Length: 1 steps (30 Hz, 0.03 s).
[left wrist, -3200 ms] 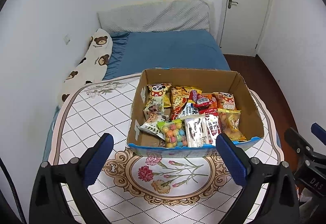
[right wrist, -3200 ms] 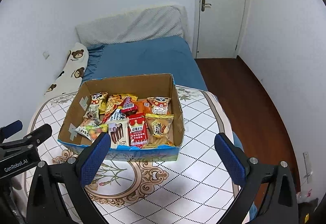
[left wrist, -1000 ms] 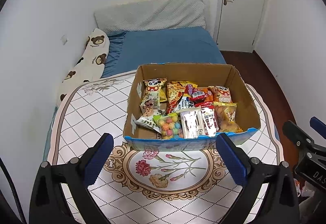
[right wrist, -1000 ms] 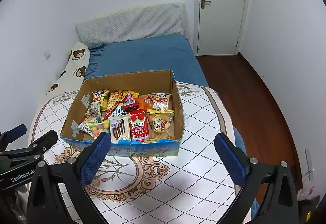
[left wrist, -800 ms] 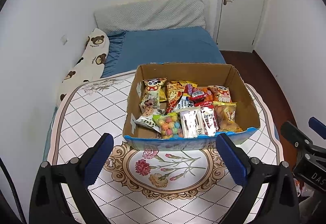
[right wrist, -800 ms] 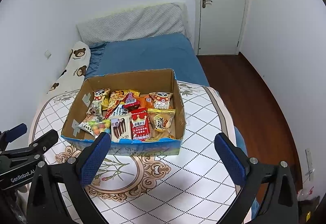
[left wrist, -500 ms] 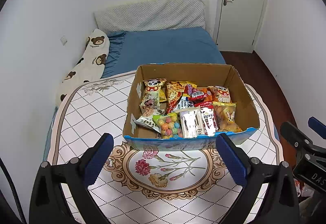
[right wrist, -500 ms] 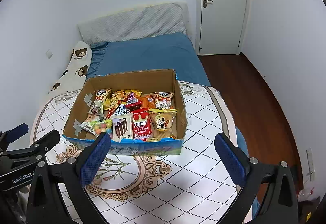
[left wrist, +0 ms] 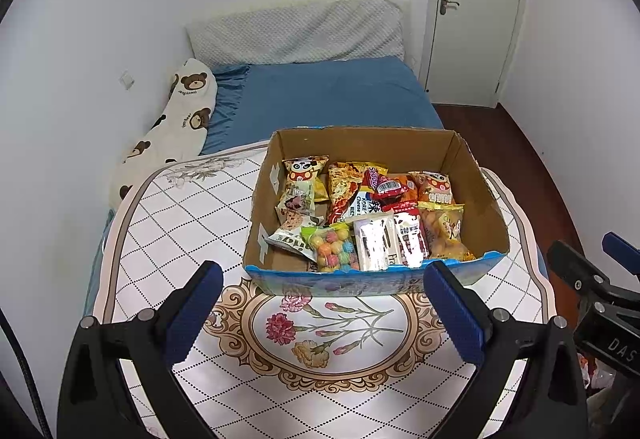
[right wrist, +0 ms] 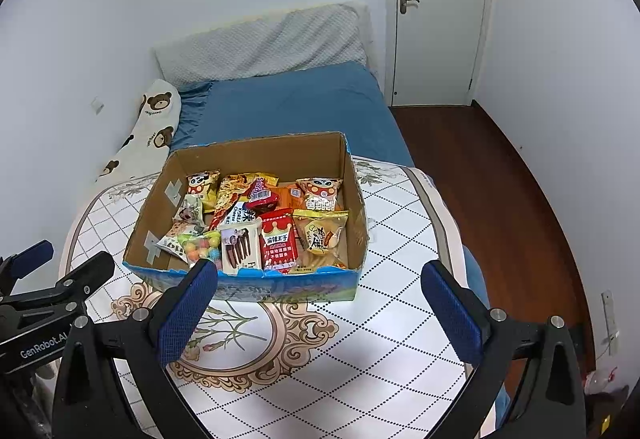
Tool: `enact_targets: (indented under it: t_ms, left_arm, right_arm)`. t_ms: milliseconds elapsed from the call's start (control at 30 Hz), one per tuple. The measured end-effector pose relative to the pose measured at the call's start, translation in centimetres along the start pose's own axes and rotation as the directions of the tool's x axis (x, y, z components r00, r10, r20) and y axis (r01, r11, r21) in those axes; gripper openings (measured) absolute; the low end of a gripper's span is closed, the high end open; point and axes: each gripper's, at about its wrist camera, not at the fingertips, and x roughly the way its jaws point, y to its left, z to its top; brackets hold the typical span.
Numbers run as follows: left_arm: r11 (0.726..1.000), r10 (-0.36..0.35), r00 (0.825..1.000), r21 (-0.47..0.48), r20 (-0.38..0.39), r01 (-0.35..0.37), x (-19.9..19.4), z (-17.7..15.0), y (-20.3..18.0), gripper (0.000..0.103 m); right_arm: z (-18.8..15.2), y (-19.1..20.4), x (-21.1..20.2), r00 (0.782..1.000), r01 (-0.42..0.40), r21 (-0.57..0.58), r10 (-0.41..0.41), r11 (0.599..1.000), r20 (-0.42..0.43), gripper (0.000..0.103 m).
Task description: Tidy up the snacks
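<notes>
An open cardboard box point(left wrist: 480, 195) point(right wrist: 354, 199) with a blue front rim sits on the table, filled with several snack packets. Among them are a bag of coloured candy balls point(left wrist: 332, 247) point(right wrist: 202, 248), a red packet point(right wrist: 279, 239) and a panda-print packet point(left wrist: 304, 171). My left gripper point(left wrist: 324, 315) hovers open in front of the box, nothing between its blue pads. My right gripper point(right wrist: 320, 309) is likewise open and empty, near the box's front rim. Each gripper shows at the edge of the other's view.
The table wears a white quilted cloth point(left wrist: 180, 215) point(right wrist: 400, 339) with a floral medallion. Behind it lies a blue bed point(left wrist: 328, 95) with a bear-print pillow point(left wrist: 176, 127). A white door point(right wrist: 436, 11) and wooden floor point(right wrist: 480, 179) are at the right.
Both views have drifted slightly; the box sits a little further from the grippers than 3.2 s ago. Both grippers stay open and empty, and the snacks have not moved.
</notes>
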Motion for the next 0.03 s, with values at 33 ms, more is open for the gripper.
enact_targets:
  t_ms: [33]
  left_arm:
    - [1.000, 0.000, 1.000, -0.001, 0.003, 0.000, -0.03, 0.05, -0.02, 0.103]
  right_arm:
    - [-0.02, 0.01, -0.02, 1.000, 0.000, 0.000, 0.000, 1.000, 0.001, 0.103]
